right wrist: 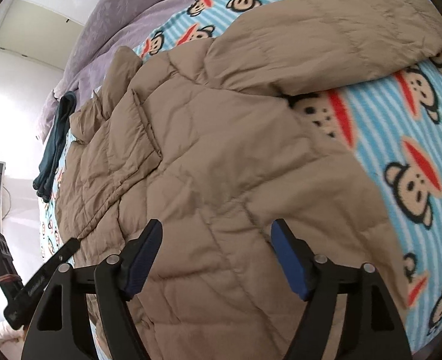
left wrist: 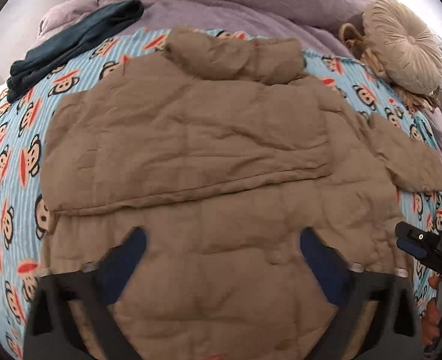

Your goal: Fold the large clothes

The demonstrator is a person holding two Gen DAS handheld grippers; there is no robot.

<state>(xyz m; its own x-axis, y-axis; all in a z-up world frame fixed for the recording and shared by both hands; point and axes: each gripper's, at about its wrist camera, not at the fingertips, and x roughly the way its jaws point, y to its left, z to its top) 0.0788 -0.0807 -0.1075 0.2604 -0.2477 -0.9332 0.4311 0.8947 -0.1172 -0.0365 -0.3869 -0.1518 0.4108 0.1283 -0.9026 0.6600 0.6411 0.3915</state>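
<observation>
One tan quilted puffer jacket [left wrist: 209,156] lies spread on the bed's blue monkey-print blanket [left wrist: 8,156], crumpled and puffy, one sleeve [left wrist: 188,144] folded across its body, the other sleeve [right wrist: 326,39] stretched out sideways. The left gripper [left wrist: 222,240] hangs over the hem, fingers spread, holding nothing. The right gripper [right wrist: 216,231] hovers over the jacket's side, equally released. A dark teal garment [left wrist: 71,45] sits apart, near the lilac bedding [left wrist: 221,3].
</observation>
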